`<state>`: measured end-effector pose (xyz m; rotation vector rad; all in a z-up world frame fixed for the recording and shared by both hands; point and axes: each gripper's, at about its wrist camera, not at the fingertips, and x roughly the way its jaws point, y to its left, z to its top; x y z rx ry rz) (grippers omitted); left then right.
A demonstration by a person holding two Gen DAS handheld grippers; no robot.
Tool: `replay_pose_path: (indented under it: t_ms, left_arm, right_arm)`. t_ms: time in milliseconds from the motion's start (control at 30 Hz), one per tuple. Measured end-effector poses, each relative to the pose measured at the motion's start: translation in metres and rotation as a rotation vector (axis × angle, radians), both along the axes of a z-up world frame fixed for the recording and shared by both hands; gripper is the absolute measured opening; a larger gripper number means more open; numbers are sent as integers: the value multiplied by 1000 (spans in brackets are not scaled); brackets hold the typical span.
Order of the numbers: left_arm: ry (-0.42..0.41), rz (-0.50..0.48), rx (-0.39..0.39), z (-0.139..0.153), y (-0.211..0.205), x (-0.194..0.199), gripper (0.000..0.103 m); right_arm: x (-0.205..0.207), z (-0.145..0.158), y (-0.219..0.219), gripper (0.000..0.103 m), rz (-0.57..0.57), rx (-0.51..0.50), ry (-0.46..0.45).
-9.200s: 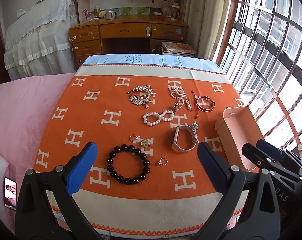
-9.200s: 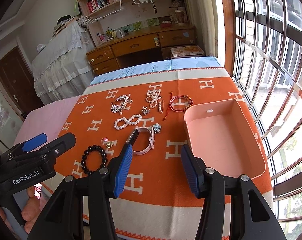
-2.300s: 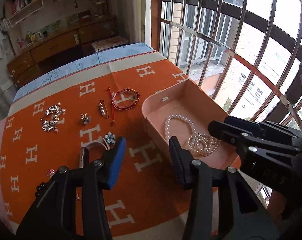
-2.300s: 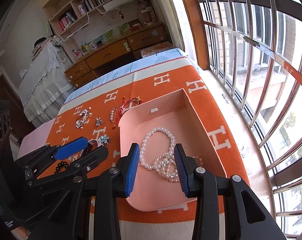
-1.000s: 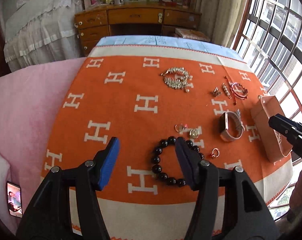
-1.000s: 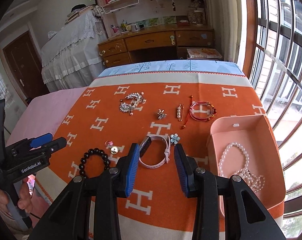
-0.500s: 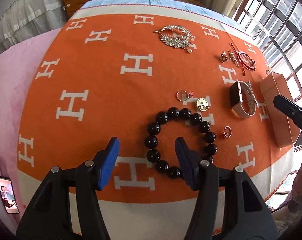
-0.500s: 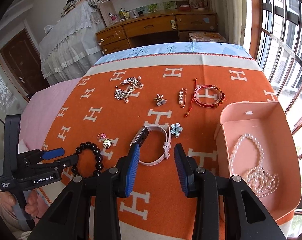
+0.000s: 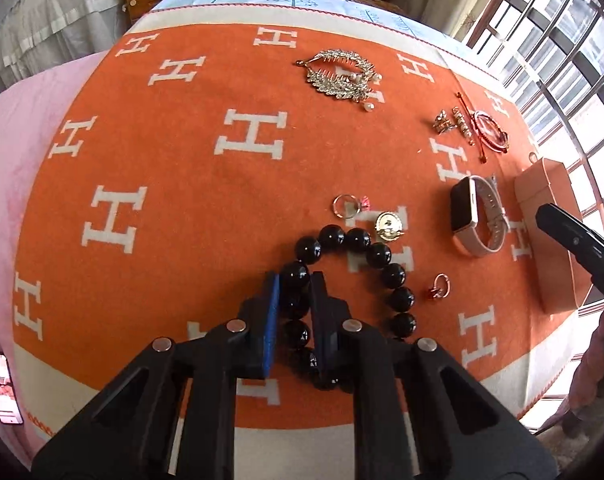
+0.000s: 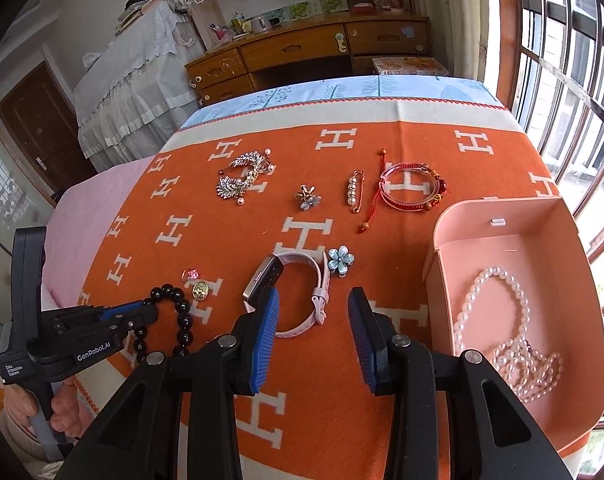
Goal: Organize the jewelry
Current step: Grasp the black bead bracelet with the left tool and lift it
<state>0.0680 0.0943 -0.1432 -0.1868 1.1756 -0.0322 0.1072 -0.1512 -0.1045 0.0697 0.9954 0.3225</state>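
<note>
The left tool is closed on one side of the black bead bracelet, which lies on the orange blanket near a gold charm. The right tool hangs open and empty above the pink watch. The round beads may slip from the pads when lifted, and the loose part could drag the charm, or the bracelet may fall before reaching the pink box.

My left gripper has white words on its black side — "GenRobot.AI"; lower down on the handle there are smaller white words, too tiny for me to read for sure; the orange blanket is covered in big white "H" letters — the same letter again and again.
</note>
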Motion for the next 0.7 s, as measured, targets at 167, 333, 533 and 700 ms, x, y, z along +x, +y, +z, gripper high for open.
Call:
replay_pose_path:
  t_ms: [167,333,533,700]
  left_arm:
    - [-81,-21,-41,35,-5,9,12]
    - [-214,-63,-50,90,-22,27,12]
    - [-286,-90,-84,129,-39,58,12]
    - [-271,-104,-111,133,-53,79,12]
  right_arm:
    - [14,14,-5,36,1,11,-12]
    - [50,43,-21,36,-36,31,-30]
    - [116,57,-38,35,-95,10,7]
    - [164,34,-49,29,-115,-58,115]
